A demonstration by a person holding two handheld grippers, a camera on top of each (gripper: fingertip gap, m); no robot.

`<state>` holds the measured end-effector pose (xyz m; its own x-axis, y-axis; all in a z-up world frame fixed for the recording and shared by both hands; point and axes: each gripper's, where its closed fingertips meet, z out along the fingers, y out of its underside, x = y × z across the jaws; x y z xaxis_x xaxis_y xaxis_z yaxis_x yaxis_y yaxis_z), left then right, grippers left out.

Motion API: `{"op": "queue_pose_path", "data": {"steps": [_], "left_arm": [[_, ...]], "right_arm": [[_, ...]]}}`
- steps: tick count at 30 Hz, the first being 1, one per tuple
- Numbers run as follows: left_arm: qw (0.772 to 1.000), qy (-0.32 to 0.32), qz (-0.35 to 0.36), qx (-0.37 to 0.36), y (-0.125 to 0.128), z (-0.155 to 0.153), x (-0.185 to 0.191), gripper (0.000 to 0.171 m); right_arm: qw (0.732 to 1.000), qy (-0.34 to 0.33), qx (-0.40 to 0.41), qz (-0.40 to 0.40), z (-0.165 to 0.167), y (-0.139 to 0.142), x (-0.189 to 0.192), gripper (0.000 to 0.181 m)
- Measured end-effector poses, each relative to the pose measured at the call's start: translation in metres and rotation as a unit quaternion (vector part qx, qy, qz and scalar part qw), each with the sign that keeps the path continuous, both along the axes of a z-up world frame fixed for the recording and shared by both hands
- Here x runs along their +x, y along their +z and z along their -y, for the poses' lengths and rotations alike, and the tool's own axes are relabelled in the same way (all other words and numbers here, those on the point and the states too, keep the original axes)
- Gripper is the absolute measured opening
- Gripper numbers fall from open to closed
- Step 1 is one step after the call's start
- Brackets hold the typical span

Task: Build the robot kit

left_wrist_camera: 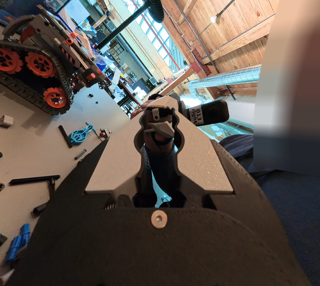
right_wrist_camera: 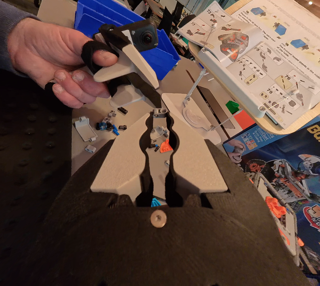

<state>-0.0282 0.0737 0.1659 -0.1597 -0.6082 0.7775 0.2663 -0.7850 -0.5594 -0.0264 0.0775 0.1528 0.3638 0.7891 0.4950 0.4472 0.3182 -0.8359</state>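
My right gripper [right_wrist_camera: 160, 115] is shut on a small grey connector piece [right_wrist_camera: 160, 110] and holds it above the table [right_wrist_camera: 90, 104]. My left gripper [left_wrist_camera: 160, 113] faces it tip to tip. Its jaws stand apart and hold nothing. Through that gap I see the right gripper [left_wrist_camera: 150, 115] with the grey connector piece [left_wrist_camera: 155, 116] between its fingers. In the right wrist view a hand holds the left gripper [right_wrist_camera: 156, 95] at the upper left, its fingertips just above the piece.
A tracked toy vehicle [left_wrist_camera: 34, 63] with orange wheels stands on the table [left_wrist_camera: 34, 156]. Loose black axles [left_wrist_camera: 34, 179], blue parts [left_wrist_camera: 79, 135] and an orange piece [right_wrist_camera: 165, 146] lie around. Blue bins [right_wrist_camera: 121, 23], a booklet on a stand [right_wrist_camera: 259, 52] and a toy box [right_wrist_camera: 285, 174] flank the table. Less than 4 cm separates the two grippers' tips.
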Motion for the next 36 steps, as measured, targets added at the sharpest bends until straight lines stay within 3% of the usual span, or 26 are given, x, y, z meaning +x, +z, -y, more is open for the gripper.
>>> {"op": "queue_pose_path", "data": {"steps": [10,20,22,28,36], "left_arm": [[0.995,0.018,-0.072,0.06,-0.007,0.0,-0.005,0.02],[0.965,0.039,-0.213,0.148,-0.022,0.003,0.014,0.018],[0.974,0.015,-0.182,0.138,-0.017,0.009,0.017,0.009],[0.993,-0.054,-0.048,0.089,0.01,0.028,0.017,0.005],[0.984,-0.145,0.105,0.017,0.034,0.048,0.014,0.005]], "right_arm": [[1.0,-0.003,-0.01,0.0,-0.004,0.0,0.006,0.012],[0.992,-0.014,0.055,0.111,-0.001,-0.013,0.0,0.013],[0.992,0.0,0.062,0.109,0.004,-0.011,-0.003,0.013],[0.996,0.05,0.065,0.032,0.023,0.014,-0.006,0.013],[0.992,0.087,0.092,-0.002,0.043,0.035,-0.008,0.013]]}}
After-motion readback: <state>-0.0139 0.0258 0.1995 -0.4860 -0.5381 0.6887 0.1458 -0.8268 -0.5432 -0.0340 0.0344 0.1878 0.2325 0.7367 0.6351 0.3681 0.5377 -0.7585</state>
